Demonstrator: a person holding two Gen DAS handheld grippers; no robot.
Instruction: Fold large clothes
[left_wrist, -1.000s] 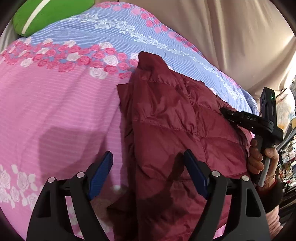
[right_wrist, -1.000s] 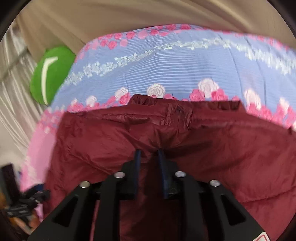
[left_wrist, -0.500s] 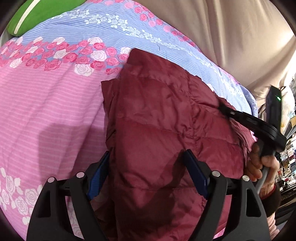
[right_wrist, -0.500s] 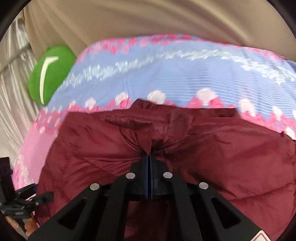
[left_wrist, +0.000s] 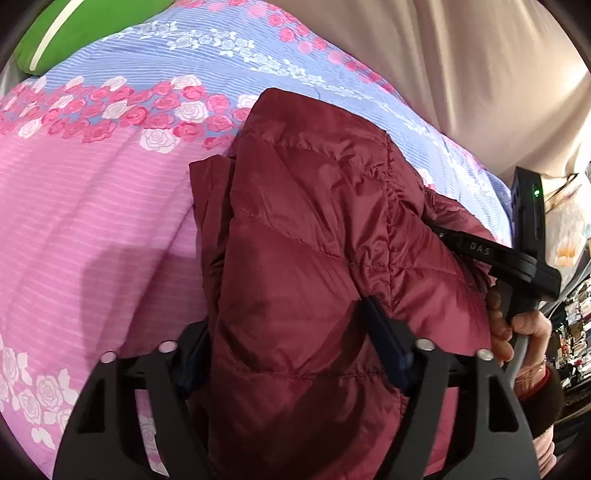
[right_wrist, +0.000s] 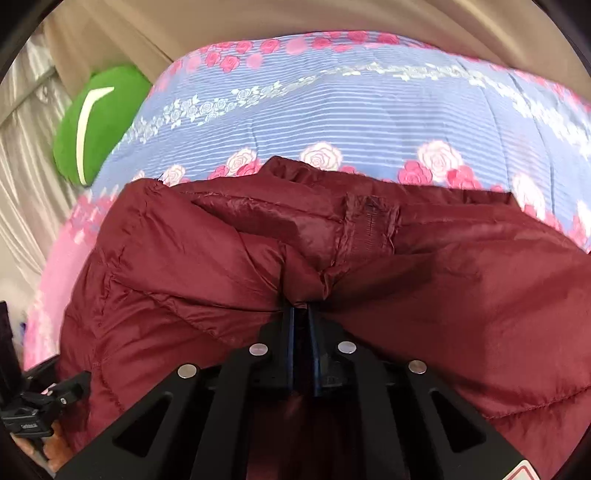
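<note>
On a bed covered by a floral quilt (left_wrist: 110, 206), pink nearby and blue farther away, lies a dark red puffer jacket (left_wrist: 306, 236), seen first from the left wrist camera. The jacket is bunched into a thick padded fold that runs from the near edge toward the far right. The left gripper (left_wrist: 284, 350) straddles this thick fold; its jaws have just been closing, and the blue pads press into the padding on both sides. At the right edge, a hand (left_wrist: 517, 332) holds the black handle of the right gripper, whose fingers are buried in the jacket. A green pillow (left_wrist: 81, 26) sits at the far left corner, and a beige curtain (left_wrist: 480, 66) hangs behind the bed.

From the right wrist camera, the jacket (right_wrist: 406, 288) fills the near half of the view, its collar edge lying on the quilt's (right_wrist: 332, 110) row of roses. The right gripper (right_wrist: 301, 317) stands nearly closed, its jaws having just parted slightly, with a pinch of gathered red fabric caught at its tips. The green pillow (right_wrist: 96, 125) lies far left.
</note>
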